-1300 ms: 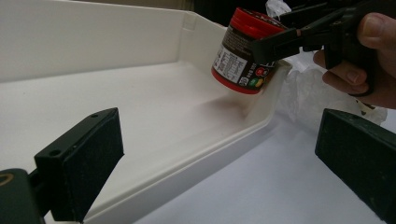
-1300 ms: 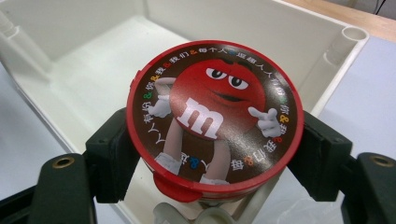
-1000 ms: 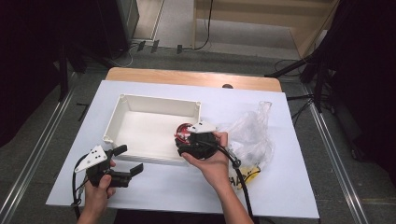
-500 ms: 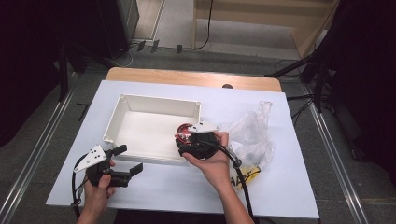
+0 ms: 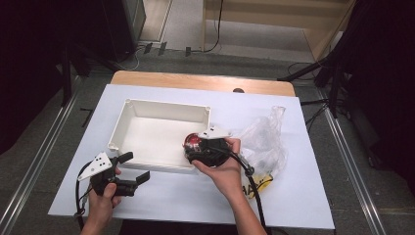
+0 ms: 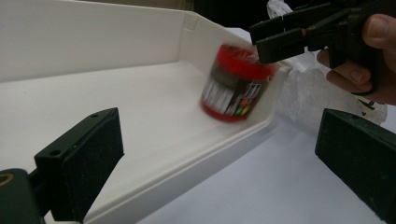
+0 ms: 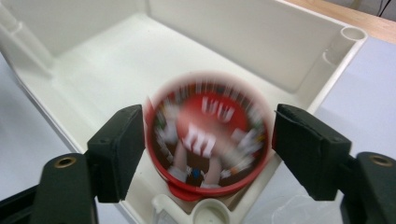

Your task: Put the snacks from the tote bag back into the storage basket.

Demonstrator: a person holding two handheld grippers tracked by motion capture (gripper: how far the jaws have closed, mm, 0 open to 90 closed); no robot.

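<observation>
A red round candy tub (image 7: 208, 135) with a printed lid shows blurred between the spread jaws of my right gripper (image 7: 205, 149), with a gap on the tub's right side. The tub (image 6: 236, 84) is tilted just under the right gripper (image 6: 280, 37), inside the near right corner of the white box (image 6: 93, 42). From above, the right gripper (image 5: 195, 149) and tub (image 5: 193, 143) are at the box's (image 5: 161, 105) front right corner. My left gripper (image 5: 138, 166) stands open and empty on the table in front of the box, aimed at the tub.
A crumpled clear plastic bag (image 5: 264, 142) lies right of the box, beside the right hand, with something yellow (image 5: 262, 183) under its near edge. The white sheet (image 5: 293, 205) covers the table, and a wooden strip (image 5: 195, 81) runs along the back.
Both hands stay almost where they were. The red tub is now blurred between the right gripper's jaws, moving while the jaws themselves hold still.
</observation>
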